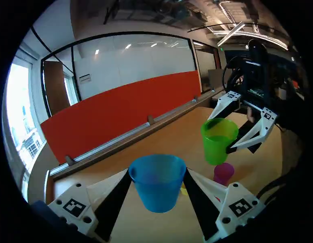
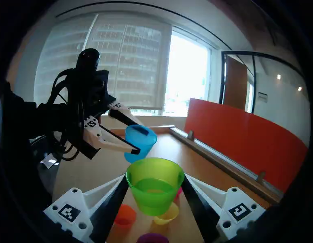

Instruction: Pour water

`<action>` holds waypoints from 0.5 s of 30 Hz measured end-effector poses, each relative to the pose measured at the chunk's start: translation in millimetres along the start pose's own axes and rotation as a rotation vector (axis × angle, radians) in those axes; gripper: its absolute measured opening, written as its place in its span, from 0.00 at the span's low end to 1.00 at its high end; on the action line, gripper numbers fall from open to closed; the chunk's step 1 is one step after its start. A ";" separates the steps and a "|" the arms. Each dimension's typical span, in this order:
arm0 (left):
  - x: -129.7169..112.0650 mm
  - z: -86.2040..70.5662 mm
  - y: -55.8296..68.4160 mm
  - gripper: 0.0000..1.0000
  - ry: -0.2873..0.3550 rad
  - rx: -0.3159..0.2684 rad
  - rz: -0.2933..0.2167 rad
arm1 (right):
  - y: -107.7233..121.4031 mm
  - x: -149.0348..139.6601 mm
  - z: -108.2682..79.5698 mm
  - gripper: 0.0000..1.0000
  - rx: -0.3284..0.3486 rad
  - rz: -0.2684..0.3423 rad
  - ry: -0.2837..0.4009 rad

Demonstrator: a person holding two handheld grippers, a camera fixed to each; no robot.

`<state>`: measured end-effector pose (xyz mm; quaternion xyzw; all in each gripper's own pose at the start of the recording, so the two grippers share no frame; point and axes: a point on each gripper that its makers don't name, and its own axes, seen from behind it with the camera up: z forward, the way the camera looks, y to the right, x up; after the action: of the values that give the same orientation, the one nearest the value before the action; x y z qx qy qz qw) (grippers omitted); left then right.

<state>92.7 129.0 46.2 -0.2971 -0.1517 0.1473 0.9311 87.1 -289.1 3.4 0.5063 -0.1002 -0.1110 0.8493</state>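
Green cup (image 2: 155,207), clamped in our right hand-held gripper (image 2: 155,180), spills water (image 2: 153,187) if tipped while apart from the blue cup (image 1: 157,190) our left hand-held gripper (image 1: 157,172) clamps.

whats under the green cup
An orange cup, a yellow cup and a purple cup stand on the table below the green cup. Something pink peeks past its side, mostly covered, so I cannot tell what it is.
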 end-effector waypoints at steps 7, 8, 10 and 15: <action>-15.8 5.7 -1.3 0.87 -0.035 0.002 0.007 | 6.8 -5.3 -1.3 0.92 -0.014 0.005 -0.018; -18.1 6.8 -0.6 0.87 -0.040 0.001 0.007 | 7.4 -6.4 -1.5 0.92 -0.015 0.007 -0.021; -22.3 8.9 0.6 0.87 -0.047 -0.003 0.004 | 8.6 -8.7 -2.2 0.92 -0.017 0.008 -0.026; -30.8 14.1 0.3 0.87 -0.058 -0.001 -0.008 | 12.2 -14.4 -4.9 0.92 -0.026 0.005 -0.039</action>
<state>59.4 125.2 51.0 -0.2924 -0.1797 0.1522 0.9268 75.8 -275.1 11.1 0.4926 -0.1167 -0.1199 0.8540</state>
